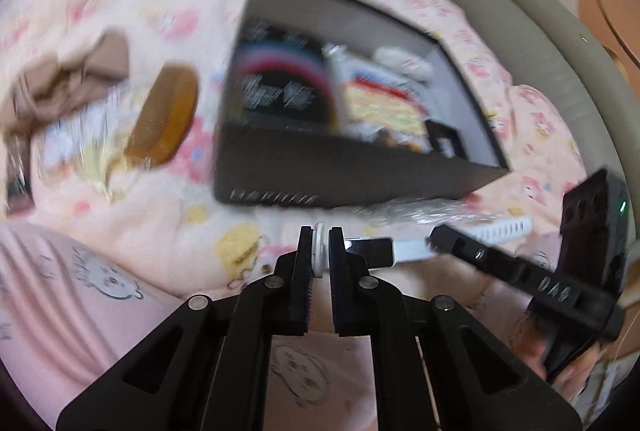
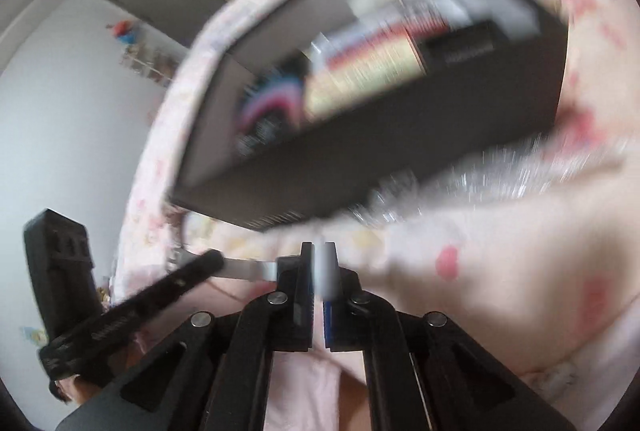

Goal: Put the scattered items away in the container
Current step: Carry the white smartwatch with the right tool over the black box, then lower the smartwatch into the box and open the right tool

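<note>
— What has the left hand-held gripper [image 1: 319, 251] got?

— Its jaws are pinched narrow on one end of a white plastic strap with a row of holes [image 1: 504, 229], low above the pink patterned blanket [image 1: 160, 231]. The right hand-held gripper [image 2: 319, 263] clamps the other end, its jaws nearly closed on the white piece.

— And the container?

— The dark grey open-topped box [image 1: 280, 171] sits just ahead of both, already holding striped and black items — too blurred to name. Ahead and to the left of the left one lie an amber plastic comb [image 1: 164, 115] and a tan crumpled cloth [image 1: 68, 83].
</note>
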Tool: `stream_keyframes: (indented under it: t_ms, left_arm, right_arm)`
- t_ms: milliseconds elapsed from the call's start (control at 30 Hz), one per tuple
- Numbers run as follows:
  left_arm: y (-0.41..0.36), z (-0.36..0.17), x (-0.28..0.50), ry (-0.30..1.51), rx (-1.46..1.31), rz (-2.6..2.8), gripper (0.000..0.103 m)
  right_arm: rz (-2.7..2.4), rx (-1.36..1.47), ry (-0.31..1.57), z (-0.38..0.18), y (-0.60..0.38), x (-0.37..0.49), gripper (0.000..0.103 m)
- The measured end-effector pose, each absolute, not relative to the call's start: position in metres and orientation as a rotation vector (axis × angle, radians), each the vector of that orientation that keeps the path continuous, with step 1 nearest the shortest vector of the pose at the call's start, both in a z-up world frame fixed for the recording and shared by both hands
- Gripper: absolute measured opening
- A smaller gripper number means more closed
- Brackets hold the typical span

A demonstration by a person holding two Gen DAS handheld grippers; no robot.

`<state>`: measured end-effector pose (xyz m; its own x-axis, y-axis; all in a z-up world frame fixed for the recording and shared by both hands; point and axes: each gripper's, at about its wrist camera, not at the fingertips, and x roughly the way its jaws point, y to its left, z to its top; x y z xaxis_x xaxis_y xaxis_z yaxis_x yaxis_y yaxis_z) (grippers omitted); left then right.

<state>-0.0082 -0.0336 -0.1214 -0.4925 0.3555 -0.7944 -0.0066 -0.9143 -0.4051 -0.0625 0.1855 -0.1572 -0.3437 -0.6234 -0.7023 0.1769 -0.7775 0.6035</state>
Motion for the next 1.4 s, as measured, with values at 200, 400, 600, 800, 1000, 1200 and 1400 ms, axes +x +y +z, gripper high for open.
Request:
stream_keyframes:
  t_ms: [200, 400, 600, 800, 1000, 1200, 1400]
  left_arm:
    - [-0.033, -0.052, -0.043, -0.482, -1.239, 2.53, 0.005]
    - [-0.033, -0.041, -0.14, -0.452, -1.267, 2.561, 0.005]
    - [-0.035, -0.095, -0.223, -0.467, -1.453, 2.522, 0.005]
    - [-0.028, -0.127, -0.246, -0.399, -1.527, 2.521, 0.006]
    - [-0.039, -0.118, -0.244, -0.376, -1.555, 2.58, 0.031]
    - [-0.053, -0.092, -0.223, -0.367, -1.447, 2.735, 0.03]
    - [-0.02, -0.118, -0.232, -0.311, -1.55, 2.551, 0.027]
  right_arm:
    - [-2.192, 1.189, -0.51, -0.087, 0.187, -0.094, 0.002]
    - [-2.182, 1.215, -0.512, -0.063, 0.177, -0.197, 0.002]
    - [-2.213, 1.401, -0.345, -0.105, 0.152, -0.272, 0.002]
    - [-2.159, 1.514, -0.33, -0.151, 0.156, -0.298, 0.003]
    - [-2.213, 1.568, -0.293, -0.152, 0.171, -0.303, 0.014]
    - [-2.361, 1.369, -0.36, -0.111, 0.199, -0.289, 0.026]
    - [-2.299, 1.297, -0.182, -0.095, 0.179, -0.274, 0.026]
